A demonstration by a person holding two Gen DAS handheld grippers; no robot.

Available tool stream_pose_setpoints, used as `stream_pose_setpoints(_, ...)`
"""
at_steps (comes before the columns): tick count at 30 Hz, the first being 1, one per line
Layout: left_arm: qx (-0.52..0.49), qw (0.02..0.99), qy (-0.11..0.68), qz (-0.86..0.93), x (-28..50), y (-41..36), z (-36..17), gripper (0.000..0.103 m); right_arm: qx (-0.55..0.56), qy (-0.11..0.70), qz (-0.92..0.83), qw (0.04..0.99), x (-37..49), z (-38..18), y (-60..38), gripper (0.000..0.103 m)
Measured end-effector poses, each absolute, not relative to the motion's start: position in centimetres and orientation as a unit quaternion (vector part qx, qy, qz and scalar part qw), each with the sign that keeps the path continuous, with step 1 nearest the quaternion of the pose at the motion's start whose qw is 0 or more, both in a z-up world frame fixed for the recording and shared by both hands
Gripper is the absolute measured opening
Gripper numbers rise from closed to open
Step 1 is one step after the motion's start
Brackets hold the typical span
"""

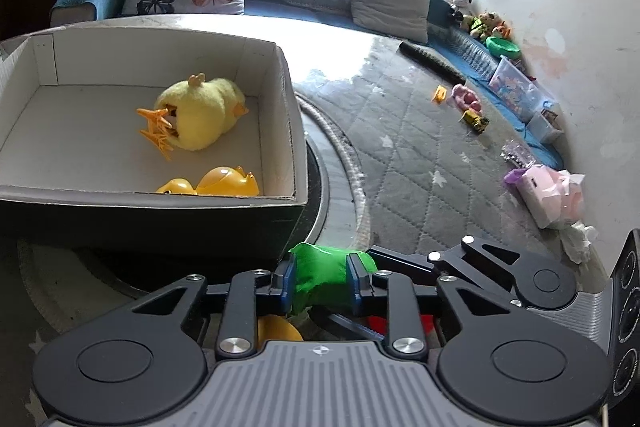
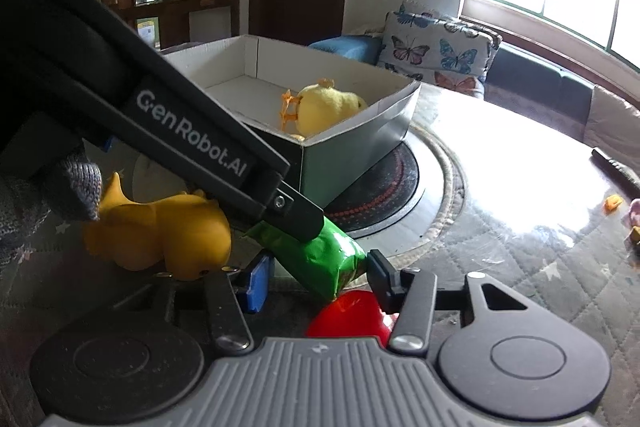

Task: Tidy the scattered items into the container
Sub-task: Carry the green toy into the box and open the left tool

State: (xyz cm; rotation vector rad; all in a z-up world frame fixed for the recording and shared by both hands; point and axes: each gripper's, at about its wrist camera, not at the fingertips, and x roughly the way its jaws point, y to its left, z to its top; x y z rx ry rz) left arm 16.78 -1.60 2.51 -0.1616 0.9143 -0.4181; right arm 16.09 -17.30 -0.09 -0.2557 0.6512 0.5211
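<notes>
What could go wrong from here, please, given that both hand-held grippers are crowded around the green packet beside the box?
1. The left hand-held gripper pinches the green packet near one end, so the glossy wrapper may slip or sag during lifting.
2. The right hand-held gripper sits beneath it over the red toy; the two could collide.
3. The box wall stands tall close by, so a low carry could snag it.
</notes>
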Motion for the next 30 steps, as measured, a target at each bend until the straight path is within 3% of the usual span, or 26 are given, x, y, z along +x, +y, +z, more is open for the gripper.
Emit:
stream_pose_setpoints(18, -0.095, 0.916, 0.341, -0.191, 15.7, 1.9, 9.0, 0.025, -0.143, 0.225, 0.259, 0.928, 16.2, 5.7, -14.2, 0.049)
stream_pose_setpoints(30, -0.109, 0.917, 0.363, -0.123, 20.9, 6.8, 7.3, 0.026, -0.138, 0.263, 0.309, 0.904, 22.4, 3.9, -7.8, 0.049)
